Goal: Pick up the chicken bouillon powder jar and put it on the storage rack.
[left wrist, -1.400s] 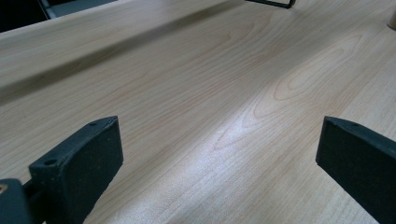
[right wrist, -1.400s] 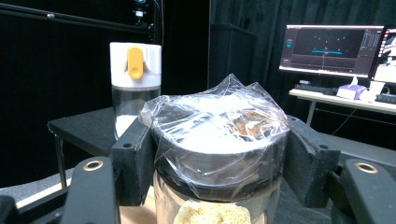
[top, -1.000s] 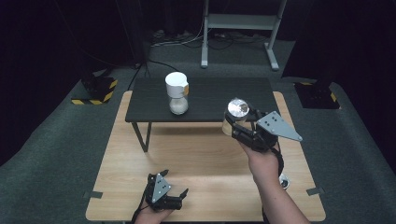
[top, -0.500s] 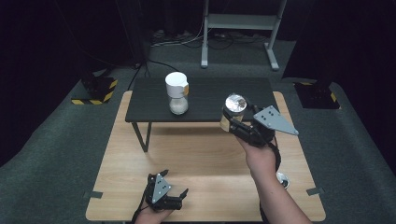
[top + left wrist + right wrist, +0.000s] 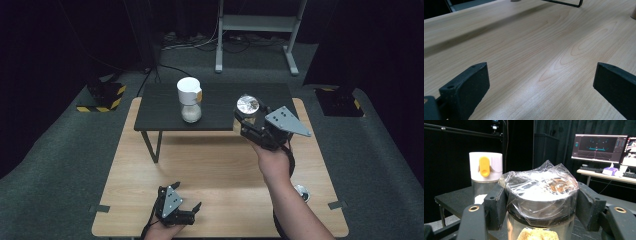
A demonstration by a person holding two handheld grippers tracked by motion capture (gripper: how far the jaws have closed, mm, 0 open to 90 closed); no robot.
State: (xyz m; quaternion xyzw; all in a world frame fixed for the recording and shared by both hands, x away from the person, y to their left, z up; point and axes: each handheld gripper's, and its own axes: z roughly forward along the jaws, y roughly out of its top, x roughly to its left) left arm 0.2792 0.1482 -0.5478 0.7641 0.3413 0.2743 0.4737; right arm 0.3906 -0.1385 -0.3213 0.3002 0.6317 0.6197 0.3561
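My right gripper point(image 5: 248, 119) is shut on a jar point(image 5: 247, 107) whose mouth is covered with clear plastic film; it hangs above the right front edge of the small black table point(image 5: 160, 106). In the right gripper view both pads point(image 5: 496, 206) press the jar point(image 5: 541, 197) just under its wrapped top, with pale crumbs inside. A shaker jar with a white cap and yellow tab point(image 5: 189, 99) stands on the black table, left of the held jar; it also appears as the shaker jar point(image 5: 485, 173). My left gripper point(image 5: 186, 209) rests open on the wooden table point(image 5: 210, 170) near its front edge, its fingers point(image 5: 465, 87) wide apart over bare wood.
A small round lid-like object point(image 5: 302, 192) lies on the wooden table beside the right forearm. Yellow-black striped floor blocks point(image 5: 102, 97) sit left of the tables. A metal stand point(image 5: 260, 22) is behind. Monitors on a desk point(image 5: 599, 145) are far off.
The right gripper has carried the jar slightly left and toward the black table. The left gripper has stayed put.
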